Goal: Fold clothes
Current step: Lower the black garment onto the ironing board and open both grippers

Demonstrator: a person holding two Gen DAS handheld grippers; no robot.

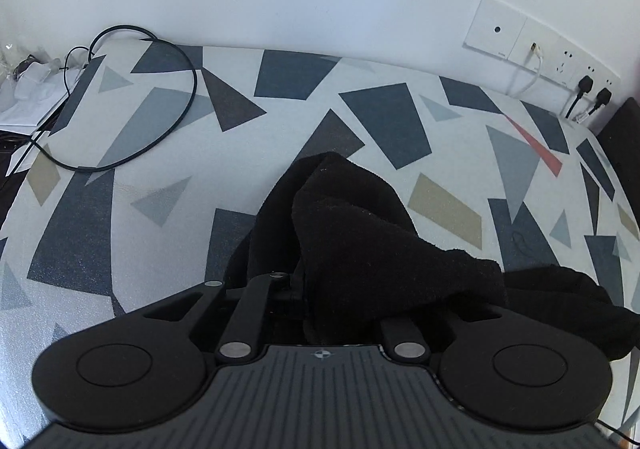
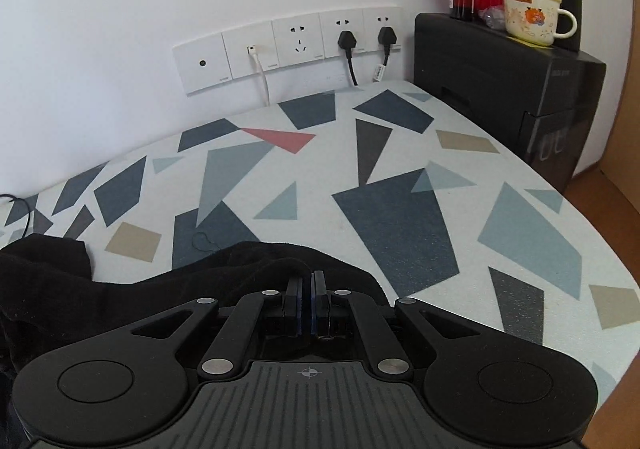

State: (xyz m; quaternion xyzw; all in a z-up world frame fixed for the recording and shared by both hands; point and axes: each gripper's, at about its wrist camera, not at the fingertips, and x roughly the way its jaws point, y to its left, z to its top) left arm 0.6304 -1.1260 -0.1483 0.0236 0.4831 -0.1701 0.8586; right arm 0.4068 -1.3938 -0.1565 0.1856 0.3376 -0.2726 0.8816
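A black garment (image 1: 360, 241) lies bunched on the table with the geometric-pattern cover (image 1: 160, 189). In the left wrist view it drapes over my left gripper (image 1: 316, 289) and hides the fingertips; the jaws look closed on the cloth. In the right wrist view the same black garment (image 2: 120, 281) lies at the lower left. My right gripper (image 2: 307, 281) is shut, its pads pinching a fold of the garment's edge near the table's front.
A black cable (image 1: 160, 121) loops on the table's far left beside white packets (image 1: 32, 89). Wall sockets (image 2: 288, 45) with plugs sit behind the table. A black box (image 2: 500, 89) at the right carries a mug (image 2: 528, 15), red vase and bottle.
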